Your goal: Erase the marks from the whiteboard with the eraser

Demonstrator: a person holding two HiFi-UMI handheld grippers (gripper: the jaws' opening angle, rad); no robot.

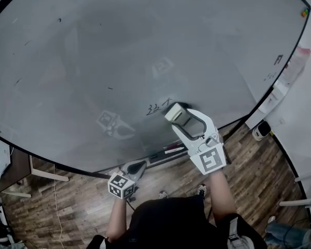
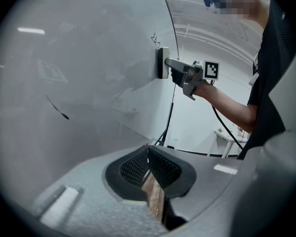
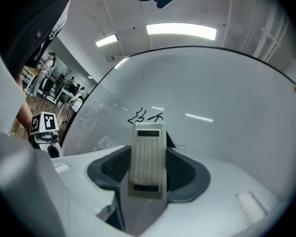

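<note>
The whiteboard (image 1: 119,51) fills most of the head view. Black scribbled marks (image 1: 158,108) sit near its lower edge. My right gripper (image 1: 177,115) is shut on the beige eraser (image 1: 175,112), whose felt presses on the board just right of the marks. In the right gripper view the ribbed eraser (image 3: 147,159) sits between the jaws, with the marks (image 3: 145,116) just beyond its tip. My left gripper (image 1: 137,166) hangs low by the board's bottom frame, shut and holding nothing. In the left gripper view its fingertips (image 2: 148,149) meet, and the eraser (image 2: 163,62) lies flat against the board.
A marker tray (image 1: 168,152) with pens runs under the board. Small stray strokes (image 1: 59,20) dot the upper left of the board. A white table (image 1: 0,160) stands at the left, a white device (image 1: 262,130) at the right, on a wooden floor (image 1: 67,206).
</note>
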